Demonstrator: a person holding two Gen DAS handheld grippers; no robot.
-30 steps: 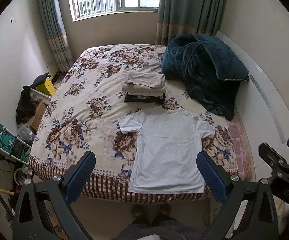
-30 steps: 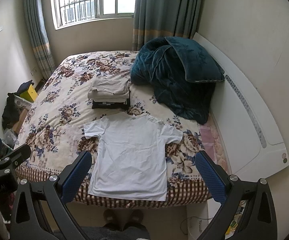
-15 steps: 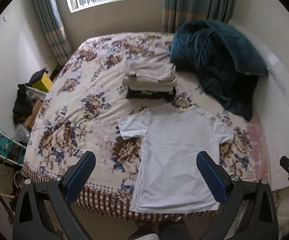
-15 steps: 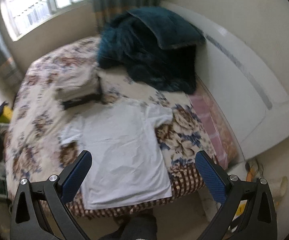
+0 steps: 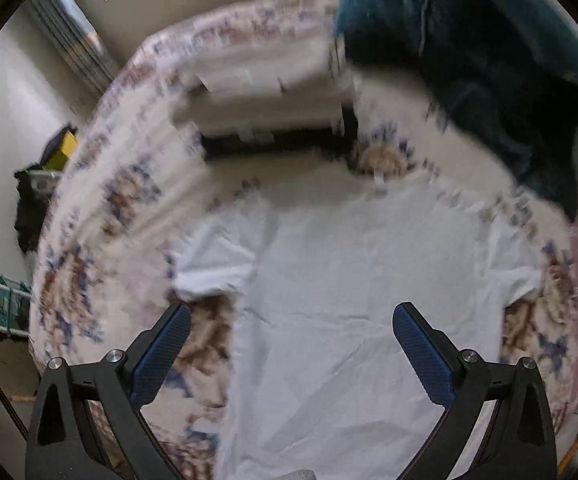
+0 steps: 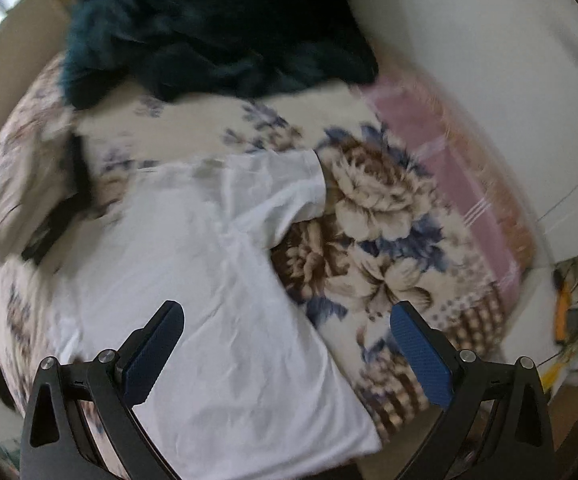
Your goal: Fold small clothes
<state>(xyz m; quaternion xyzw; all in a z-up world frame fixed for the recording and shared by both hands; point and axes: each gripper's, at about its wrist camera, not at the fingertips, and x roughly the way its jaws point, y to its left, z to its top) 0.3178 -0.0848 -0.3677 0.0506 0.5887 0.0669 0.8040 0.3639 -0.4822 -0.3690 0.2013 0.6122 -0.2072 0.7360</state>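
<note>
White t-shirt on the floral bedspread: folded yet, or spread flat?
Spread flat, not folded. The white cotton t-shirt lies open on the floral bedspread, both short sleeves out to the sides; no layer is doubled over.

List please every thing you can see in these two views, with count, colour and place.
T-shirt: one, white, spread flat on the near part of the bed.
Folded clothes: one stack, pale on dark, behind the T-shirt; blurred.
Blanket: one, dark teal, bunched at the far right.
Bedspread: one, cream with brown and blue flowers.
Left hand-held gripper: one, black with blue pads, open above the T-shirt.
Right hand-held gripper: same, open over the shirt's right edge.
</note>
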